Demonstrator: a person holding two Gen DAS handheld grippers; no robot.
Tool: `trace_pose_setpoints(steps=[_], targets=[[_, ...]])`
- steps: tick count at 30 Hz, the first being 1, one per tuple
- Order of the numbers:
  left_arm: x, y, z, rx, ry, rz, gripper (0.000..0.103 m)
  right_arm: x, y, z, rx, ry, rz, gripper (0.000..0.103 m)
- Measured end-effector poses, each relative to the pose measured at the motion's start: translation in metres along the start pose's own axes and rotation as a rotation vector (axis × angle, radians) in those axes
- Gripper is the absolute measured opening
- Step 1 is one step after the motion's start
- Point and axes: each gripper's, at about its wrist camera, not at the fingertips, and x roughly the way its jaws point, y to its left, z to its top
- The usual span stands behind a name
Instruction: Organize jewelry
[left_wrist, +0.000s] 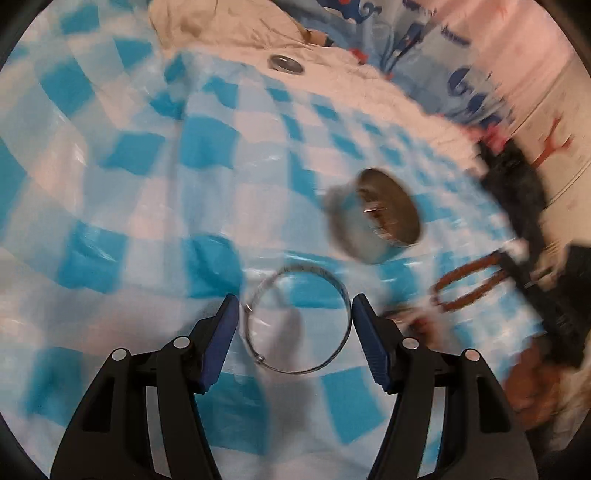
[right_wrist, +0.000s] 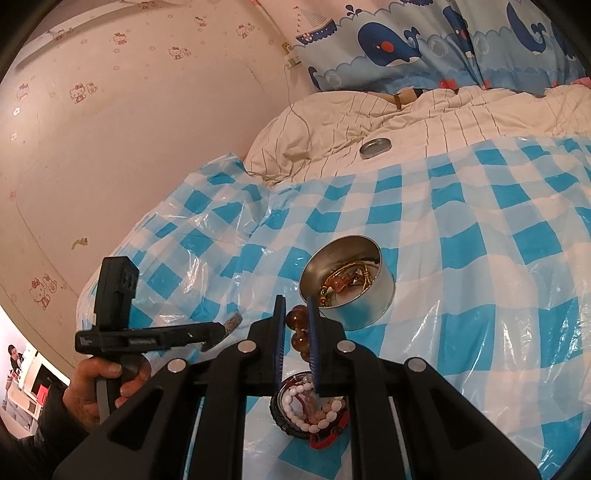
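Straddling silver bangle (left_wrist: 297, 319), left claw (left_wrist: 294, 332) spread, angled downward

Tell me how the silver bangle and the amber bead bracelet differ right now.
The silver bangle is a thin plain metal hoop; the amber bead bracelet is a string of fat brown beads. The bangle sits between the open fingers of the left gripper, ungripped; the bead bracelet is clamped in the shut right gripper. Neither is yet in the tin, which already holds jewelry.

blur: left-wrist view smeared, tin (left_wrist: 376, 218) contents unreadable | hidden: amber bead string (right_wrist: 297, 334) partly behind right hand-held gripper (right_wrist: 296, 345) fingers | cut off: bracelet pile (right_wrist: 310, 410)
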Motion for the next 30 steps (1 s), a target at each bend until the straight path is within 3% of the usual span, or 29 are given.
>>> trace_pose_setpoints(steps=[2, 4, 8, 11, 13, 17, 21, 23, 30], targets=[[-0.003, -0.011, -0.004, 0.117, -0.012, 0.161, 0.06, -0.002, 0.0, 0.0, -0.004, 0.001, -0.001, 0.012], [-0.008, -0.018, -0.006, 0.178, -0.055, 0.212, 0.061, -0.002, 0.001, 0.0, -0.008, 0.004, -0.002, 0.012], [-0.001, -0.042, -0.006, 0.281, -0.093, 0.142, 0.067, 0.002, 0.004, -0.001, -0.011, 0.014, -0.002, 0.012], [0.017, -0.058, -0.008, 0.342, -0.06, 0.087, 0.067, 0.003, 0.003, -0.002, -0.006, 0.015, -0.004, 0.012], [0.035, -0.06, -0.009, 0.366, -0.01, 0.11, 0.067, 0.003, 0.003, -0.002, -0.004, 0.014, -0.004, 0.012], [0.053, -0.052, -0.016, 0.358, 0.074, 0.161, 0.068, 0.003, 0.003, -0.002, -0.005, 0.013, -0.005, 0.012], [0.055, -0.047, -0.018, 0.328, 0.099, 0.147, 0.068, 0.002, 0.003, -0.001, -0.007, 0.013, -0.005, 0.012], [0.051, -0.044, -0.018, 0.311, 0.096, 0.146, 0.06, 0.002, 0.004, -0.002, -0.007, 0.012, -0.007, 0.012], [0.037, -0.041, -0.016, 0.272, 0.056, 0.084, 0.059, 0.0, 0.004, 0.0, -0.008, 0.001, -0.005, 0.012]])
